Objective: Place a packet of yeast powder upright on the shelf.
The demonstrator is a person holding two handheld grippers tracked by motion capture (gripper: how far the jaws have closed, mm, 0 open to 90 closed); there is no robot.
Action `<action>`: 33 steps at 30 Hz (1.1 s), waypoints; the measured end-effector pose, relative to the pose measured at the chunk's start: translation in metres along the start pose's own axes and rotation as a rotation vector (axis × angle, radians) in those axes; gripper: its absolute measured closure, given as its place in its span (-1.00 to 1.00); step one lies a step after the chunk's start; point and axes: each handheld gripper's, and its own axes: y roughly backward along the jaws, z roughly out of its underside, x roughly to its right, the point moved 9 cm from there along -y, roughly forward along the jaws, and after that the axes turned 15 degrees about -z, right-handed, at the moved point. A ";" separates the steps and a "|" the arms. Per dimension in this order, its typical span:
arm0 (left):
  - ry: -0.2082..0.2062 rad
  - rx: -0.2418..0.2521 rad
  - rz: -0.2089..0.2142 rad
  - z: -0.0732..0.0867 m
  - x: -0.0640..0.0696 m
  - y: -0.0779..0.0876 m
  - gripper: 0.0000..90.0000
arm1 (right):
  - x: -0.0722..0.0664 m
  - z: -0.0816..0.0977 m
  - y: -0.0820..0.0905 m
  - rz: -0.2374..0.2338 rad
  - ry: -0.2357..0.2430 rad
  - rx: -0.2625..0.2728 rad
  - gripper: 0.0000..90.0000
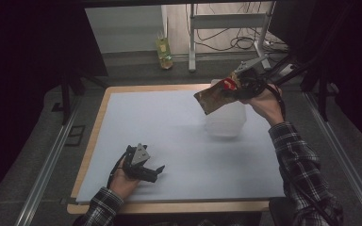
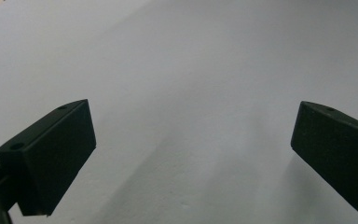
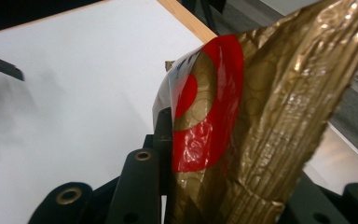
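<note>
A crinkled gold snack bag (image 1: 215, 96) with a red mark hangs in the air over the far right of the table. My right gripper (image 1: 241, 87) is shut on its upper end. Up close in the right gripper view, the gold bag (image 3: 270, 121) is pinched between the black jaws, red ring facing left. Just below the bag stands a translucent white plastic container (image 1: 226, 120) on the mat. My left gripper (image 1: 156, 172) rests low on the mat near the front left, open, its fingers (image 2: 51, 158) spread wide over bare white surface.
A white mat (image 1: 179, 141) covers a wooden table (image 1: 99, 117). Metal rails (image 1: 47, 160) run along both sides. Behind the table a yellow-green bottle (image 1: 164, 52) stands on the floor, beside metal frame legs and cables (image 1: 235, 40).
</note>
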 end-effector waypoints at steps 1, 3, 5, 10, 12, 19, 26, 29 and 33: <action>0.000 -0.002 0.000 0.000 0.000 0.000 -1.00 | 0.002 0.001 0.001 0.006 -0.006 -0.005 0.57; -0.003 -0.009 -0.004 0.001 0.000 -0.001 -1.00 | 0.007 0.003 0.002 0.008 0.007 -0.011 0.57; -0.006 -0.011 -0.005 0.002 0.000 -0.001 -1.00 | 0.012 0.004 0.004 0.021 0.018 -0.021 0.58; -0.005 -0.011 -0.005 0.002 0.000 -0.001 -1.00 | 0.020 0.004 0.008 0.033 0.023 -0.024 0.58; -0.007 -0.013 -0.006 0.002 0.000 -0.001 -1.00 | 0.025 0.005 0.010 0.036 0.029 -0.034 0.58; -0.008 -0.018 -0.004 0.003 0.000 -0.002 -1.00 | 0.043 0.009 0.018 0.072 0.046 -0.074 0.58; -0.008 -0.022 -0.002 0.004 0.000 -0.002 -1.00 | 0.058 0.011 0.022 0.078 0.105 -0.121 0.58; -0.008 -0.022 -0.001 0.004 0.000 -0.002 -1.00 | 0.063 0.013 0.022 0.094 0.122 -0.143 0.58; -0.008 -0.024 -0.001 0.004 0.000 -0.003 -1.00 | 0.073 0.015 0.023 0.123 0.145 -0.166 0.58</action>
